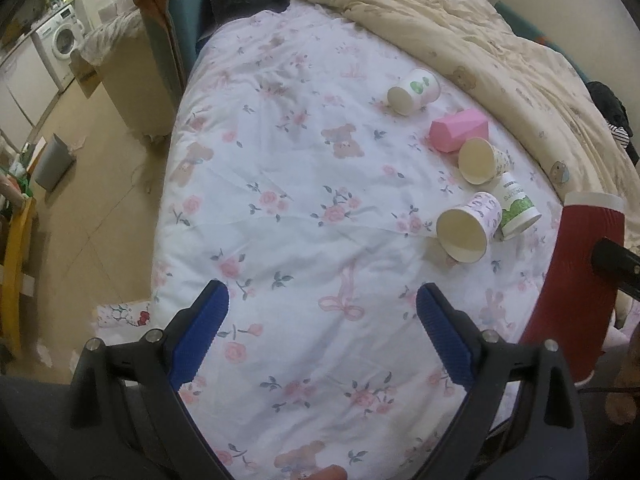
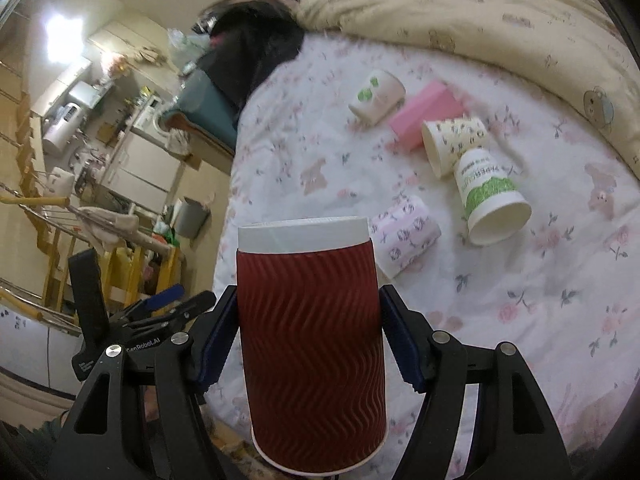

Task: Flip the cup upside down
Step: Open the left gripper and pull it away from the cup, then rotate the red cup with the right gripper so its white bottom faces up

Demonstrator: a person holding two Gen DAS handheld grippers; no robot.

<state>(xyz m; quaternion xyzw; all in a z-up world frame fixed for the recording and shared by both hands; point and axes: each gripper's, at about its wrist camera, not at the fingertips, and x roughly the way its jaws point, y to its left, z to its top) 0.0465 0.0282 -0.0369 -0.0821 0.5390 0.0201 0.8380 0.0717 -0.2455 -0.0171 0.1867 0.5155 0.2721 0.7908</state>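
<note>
A bed covered by a white floral quilt [image 1: 304, 184] fills the view ahead of both grippers, with a cream blanket [image 1: 480, 40] bunched along its far side. The right gripper [image 2: 310, 320] pinches a red ribbed paper cup [image 2: 310, 328] between its blue pads, white rim pointing away from the tool. The left gripper [image 1: 322, 320] hovers over the quilt, fingers spread and holding nothing. Beyond the red cup, four small paper cups lie tipped over around a pink box [image 2: 424, 114].
</note>
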